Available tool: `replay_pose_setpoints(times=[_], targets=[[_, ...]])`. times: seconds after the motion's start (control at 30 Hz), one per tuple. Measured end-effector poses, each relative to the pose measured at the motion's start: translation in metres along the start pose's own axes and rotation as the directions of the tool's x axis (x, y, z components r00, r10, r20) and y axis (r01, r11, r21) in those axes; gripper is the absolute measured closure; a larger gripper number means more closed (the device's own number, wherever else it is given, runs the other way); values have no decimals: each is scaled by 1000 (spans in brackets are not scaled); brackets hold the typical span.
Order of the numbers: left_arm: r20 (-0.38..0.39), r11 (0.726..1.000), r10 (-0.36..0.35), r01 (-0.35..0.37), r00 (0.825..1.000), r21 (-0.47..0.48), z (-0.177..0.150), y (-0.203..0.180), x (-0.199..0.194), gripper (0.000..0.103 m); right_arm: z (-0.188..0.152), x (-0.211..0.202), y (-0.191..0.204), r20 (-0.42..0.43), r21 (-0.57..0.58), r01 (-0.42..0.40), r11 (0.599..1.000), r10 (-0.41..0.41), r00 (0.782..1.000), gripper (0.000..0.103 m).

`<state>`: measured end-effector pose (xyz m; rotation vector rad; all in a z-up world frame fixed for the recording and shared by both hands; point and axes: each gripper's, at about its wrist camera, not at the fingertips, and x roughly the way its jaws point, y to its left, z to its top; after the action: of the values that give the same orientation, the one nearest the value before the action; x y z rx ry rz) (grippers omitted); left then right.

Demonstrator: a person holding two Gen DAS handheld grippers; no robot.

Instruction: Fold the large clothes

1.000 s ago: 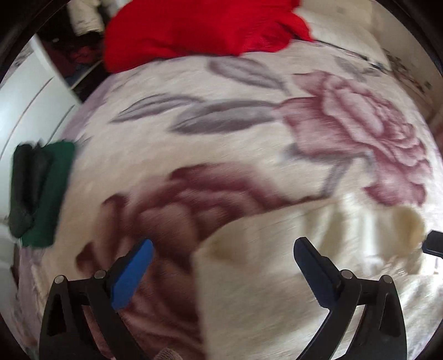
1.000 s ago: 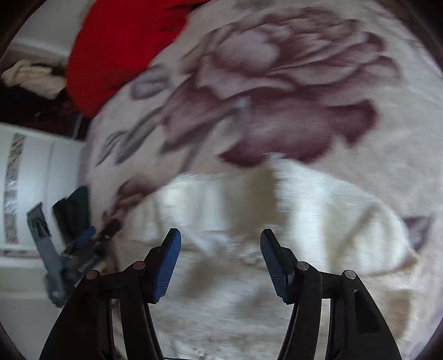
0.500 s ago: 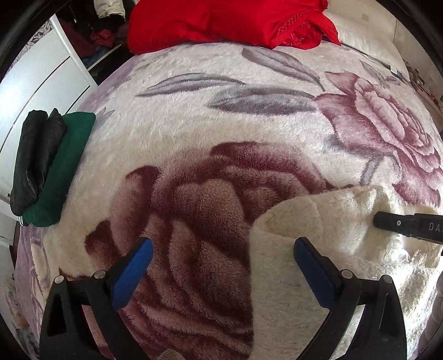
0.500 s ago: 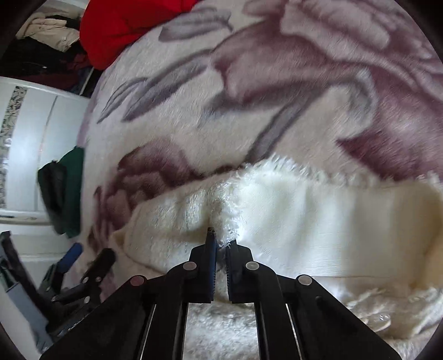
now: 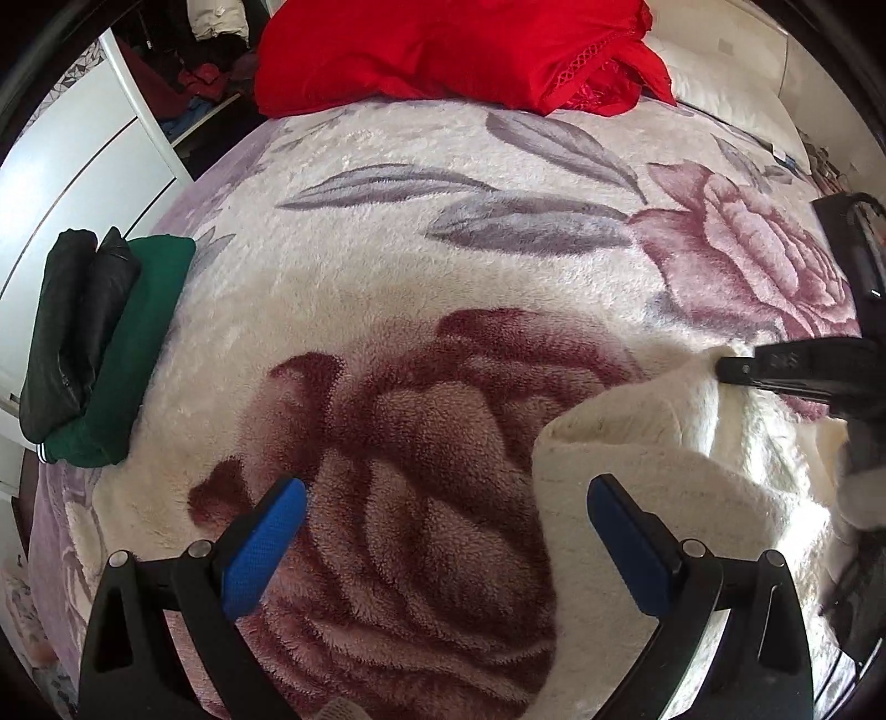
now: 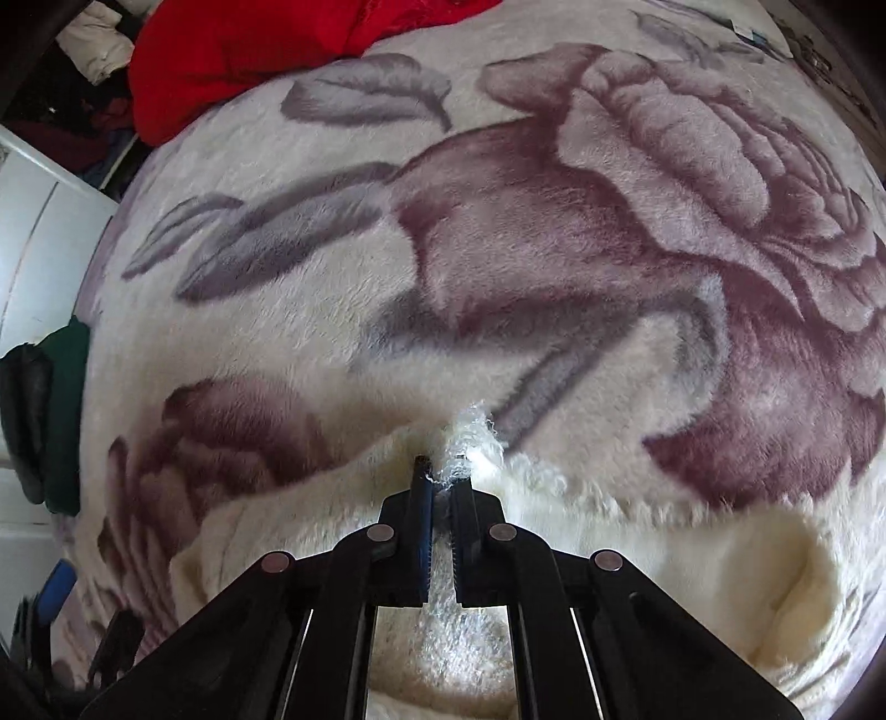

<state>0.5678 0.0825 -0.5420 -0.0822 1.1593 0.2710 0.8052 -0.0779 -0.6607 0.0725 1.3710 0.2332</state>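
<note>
Counting what lies on the floral blanket [image 5: 387, 266] gives one cream fleece garment [image 6: 637, 559], one red garment [image 5: 443, 50] heaped at the blanket's far end, and one small stack of two folded pieces, a black one [image 5: 72, 327] on a green one [image 5: 133, 343], at the blanket's left edge. Two grippers are in view. The right gripper [image 6: 443, 482] has its jaws pinched together on a tuft at the far edge of the cream fleece garment, having just closed on it. The left gripper [image 5: 443, 531] stands wide, its blue pads [image 5: 266, 548] apart with nothing pressed between them; its right pad hangs over the garment's left end, the left pad over the blanket's dark rose. The garment lies at the blanket's near side, its long axis running left to right, a folded end pointing left. White cupboard doors [image 5: 66, 183] stand beyond the blanket's left edge, with an open shelf of crumpled clothes [image 5: 188, 72] past them.
</note>
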Motion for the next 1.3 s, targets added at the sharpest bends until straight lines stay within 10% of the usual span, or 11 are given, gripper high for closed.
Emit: replay_pose_setpoints(times=[0.13, 0.23, 0.47, 0.63, 0.7, 0.93, 1.0, 1.07, 1.13, 1.3], targets=[[-12, 1000, -16, 16, 1000, 10, 1, 0, -6, 0, 5, 13, -6, -109, 23, -89, 996, 91, 990, 90], [8, 999, -16, 16, 1000, 36, 6, -2, -18, 0, 1, -23, -42, -139, 79, -129, 989, 139, 981, 42], [15, 995, -44, 42, 999, 95, 28, -36, -20, 0, -52, -116, -188, -57, 303, 79, 950, -65, 996, 31], [21, 978, 0, -5, 1000, 208, 38, -79, -3, 0, -77, -63, -215, -192, 381, 52, 923, 24, 981, 33], [2, 970, 6, -6, 1000, 244, 40, -93, 8, 0, -80, -45, -208, -183, 373, 40, 927, 31, 983, 89], [24, 945, 78, -81, 997, 317, 48, -113, 26, 0, -59, -43, -201, -76, 392, 56, 918, -28, 997, 93], [-6, 935, 47, -42, 999, 352, 52, -117, 29, 0, -52, -32, -202, -161, 309, 36, 950, 15, 987, 85], [-18, 927, 7, 1, 1000, 375, 56, -118, 28, 0, -52, -44, -203, -196, 246, -41, 968, 91, 976, 43], [-35, 920, -38, 49, 999, 389, 64, -118, 31, 0, -54, -73, -217, -144, 235, -96, 967, 133, 981, 27], [-272, 865, -98, 217, 957, 452, 67, -135, 86, 0, -47, -84, -242, -152, 110, 27, 994, -10, 988, 27]])
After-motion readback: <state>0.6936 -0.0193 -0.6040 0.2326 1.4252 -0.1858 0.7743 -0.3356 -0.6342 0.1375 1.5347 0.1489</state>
